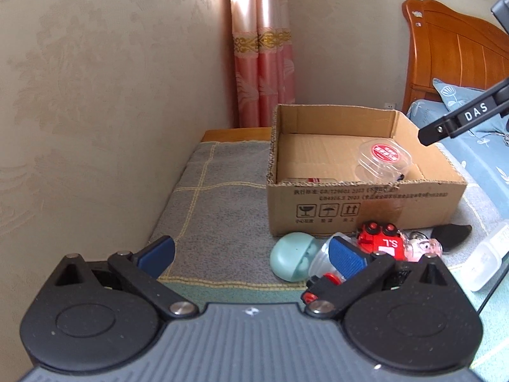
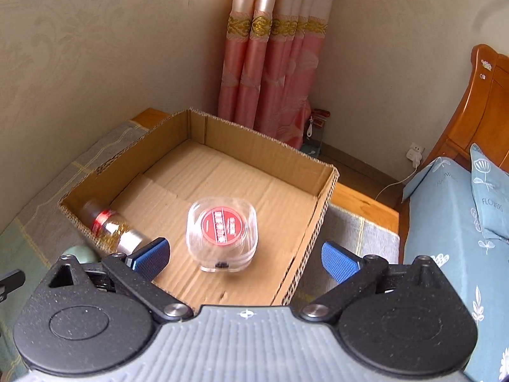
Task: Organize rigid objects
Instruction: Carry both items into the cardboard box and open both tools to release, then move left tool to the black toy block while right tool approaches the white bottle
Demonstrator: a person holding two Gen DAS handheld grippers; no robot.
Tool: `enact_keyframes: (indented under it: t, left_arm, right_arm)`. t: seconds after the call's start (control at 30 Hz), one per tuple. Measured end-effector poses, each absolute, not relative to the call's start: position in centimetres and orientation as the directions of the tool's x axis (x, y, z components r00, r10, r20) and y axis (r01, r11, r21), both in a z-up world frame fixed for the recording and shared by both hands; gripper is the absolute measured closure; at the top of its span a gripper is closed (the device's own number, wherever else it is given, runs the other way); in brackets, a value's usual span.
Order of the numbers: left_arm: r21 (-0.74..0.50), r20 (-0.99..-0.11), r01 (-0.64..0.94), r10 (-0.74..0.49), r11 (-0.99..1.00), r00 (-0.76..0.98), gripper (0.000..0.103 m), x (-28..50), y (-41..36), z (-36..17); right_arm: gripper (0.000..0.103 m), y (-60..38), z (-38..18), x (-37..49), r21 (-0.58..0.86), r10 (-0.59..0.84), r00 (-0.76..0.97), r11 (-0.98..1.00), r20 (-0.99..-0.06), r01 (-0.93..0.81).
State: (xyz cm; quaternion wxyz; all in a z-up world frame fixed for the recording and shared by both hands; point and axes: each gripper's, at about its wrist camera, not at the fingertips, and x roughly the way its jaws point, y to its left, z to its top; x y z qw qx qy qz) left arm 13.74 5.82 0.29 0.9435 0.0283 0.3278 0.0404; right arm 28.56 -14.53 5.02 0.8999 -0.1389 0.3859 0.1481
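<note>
Currently the right gripper [image 2: 244, 259] hangs over the cardboard box [image 2: 264, 149] with its jaws wide and nothing between them. Directly below it, a clear plastic case [image 2: 221, 234] with a red round label sits on the box floor, right of centre and toward the near wall. A small bottle [image 2: 109, 227] with a red band lies on its side in the near-left corner of the box, long axis running along the near wall, cap end pointing toward the centre; its far end is blurred.

The left gripper [image 1: 251, 256] is also wide and empty, low over the grey mat [image 1: 219, 191] in front of the box. Just right of it lies the unsorted cluster: a pale green round case [image 1: 291, 256], a red toy car [image 1: 383, 242] upside down with wheels up, a clear cup [image 1: 321, 261] partly hidden by the right finger, and a white bottle [image 1: 486, 259] at the far right, lying flat, long axis slanting away to the right.

Judgement: the case looks freshly placed, so the next step is picking from the cluster. To do it well, swing the left gripper right, straddle the green case across its narrow width, and close only once both pads are level with it.
</note>
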Motion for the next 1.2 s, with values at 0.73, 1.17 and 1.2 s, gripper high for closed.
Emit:
enact_keyframes:
  t: [0.73, 1.17, 1.2]
  left_arm:
    - [0.073, -0.668, 0.123, -0.043, 0.990, 0.743, 0.001, 11.9, 3.5, -2.0]
    - [0.034, -0.706, 0.109, -0.053, 0.993, 0.707, 0.001, 12.7, 4.8, -4.4]
    - [0.034, -0.710, 0.100, -0.047, 0.994, 0.703, 0.001, 12.7, 5.1, -4.6]
  right_arm:
    - [0.000, -23.5, -3.0, 19.1, -0.075, -0.016, 0.622, 0.995, -0.783, -0.069]
    - [0.000, -24.2, -4.0, 12.3, 0.059, 0.074, 0.670, 0.997, -0.739, -0.046]
    - [0.000, -24.1, -4.0, 12.0, 0.059, 0.073, 0.673, 0.997, -0.736, -0.044]
